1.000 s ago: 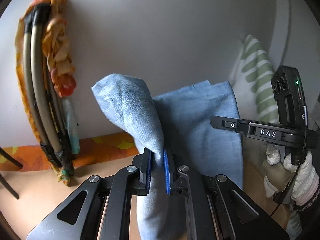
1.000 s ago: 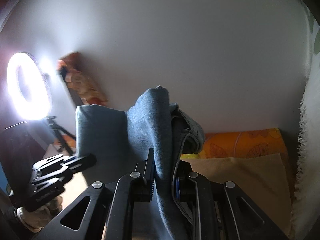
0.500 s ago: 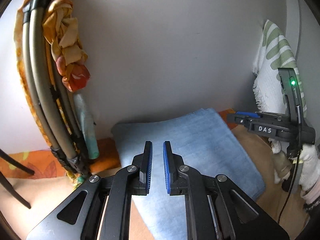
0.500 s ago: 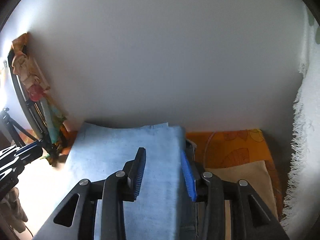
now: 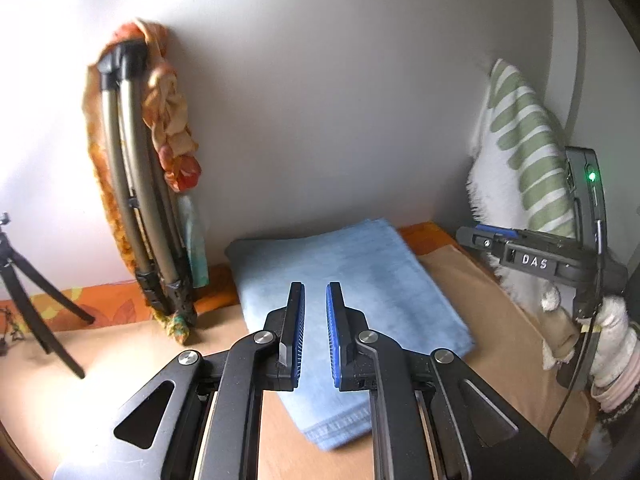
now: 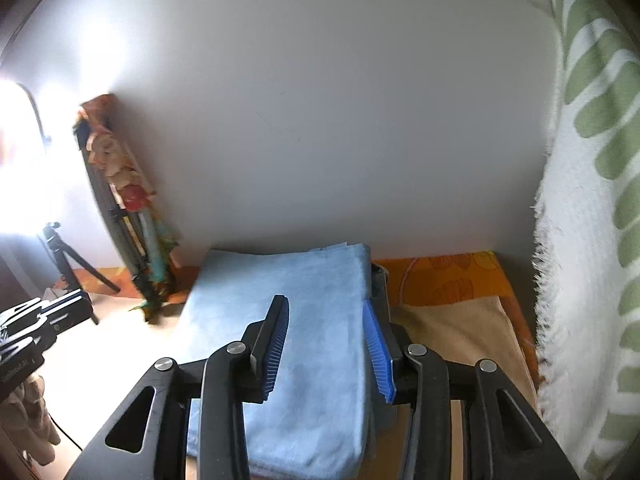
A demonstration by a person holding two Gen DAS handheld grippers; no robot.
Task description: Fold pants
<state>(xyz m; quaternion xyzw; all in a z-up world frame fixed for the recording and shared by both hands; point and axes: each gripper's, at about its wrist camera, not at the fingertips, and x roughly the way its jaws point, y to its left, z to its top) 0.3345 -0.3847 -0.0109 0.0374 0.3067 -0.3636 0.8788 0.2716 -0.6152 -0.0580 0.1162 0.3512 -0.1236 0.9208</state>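
Observation:
The light blue pants [image 5: 356, 276] lie folded in a flat rectangle on the tan surface, against the back wall. They also show in the right wrist view [image 6: 304, 320]. My left gripper [image 5: 315, 320] hovers above their near left part, jaws a small gap apart and empty. My right gripper [image 6: 326, 340] hovers above their right half, jaws wide open and empty. The right gripper shows in the left wrist view [image 5: 532, 258] to the right of the pants; the left gripper shows at the left edge of the right wrist view [image 6: 36, 328].
A folded frame wrapped in orange cloth [image 5: 140, 184] leans on the wall left of the pants. A small black tripod [image 5: 24, 292] stands further left. A white towel with green stripes [image 6: 592, 216] hangs at the right. An orange patterned cloth [image 6: 444, 280] lies under the tan sheet.
A second ago both grippers held the pants up by a fold. They laid the fold down flat, let go, and drew back a little above the folded pants.

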